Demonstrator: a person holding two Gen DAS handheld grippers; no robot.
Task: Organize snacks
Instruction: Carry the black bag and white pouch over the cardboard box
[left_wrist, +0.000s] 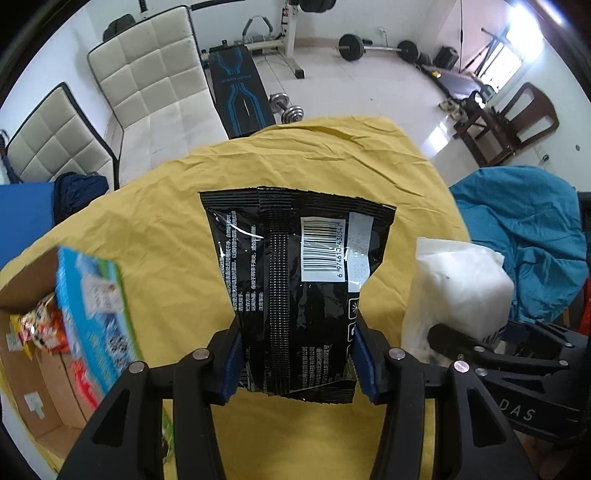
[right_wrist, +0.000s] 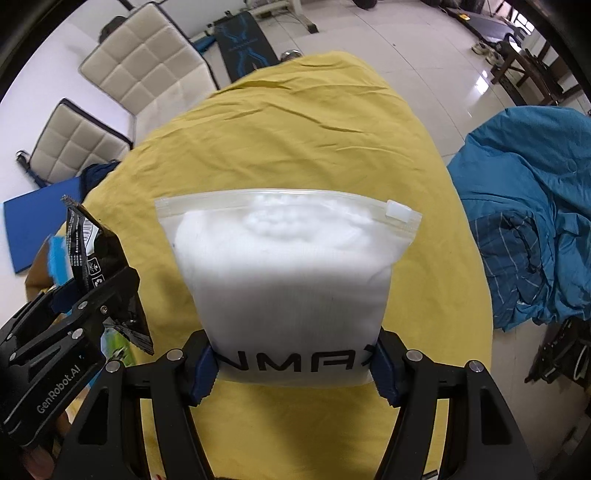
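My left gripper is shut on a black packet with a white barcode label, held up above the yellow tablecloth. My right gripper is shut on a white zip-lock pouch with black letters near its bottom edge, also lifted over the cloth. The pouch shows to the right in the left wrist view. The black packet and left gripper show at the left in the right wrist view.
An open cardboard box at the table's left holds red and orange snack packs and a blue-green carton. Two padded chairs stand beyond the table. A blue blanket lies to the right.
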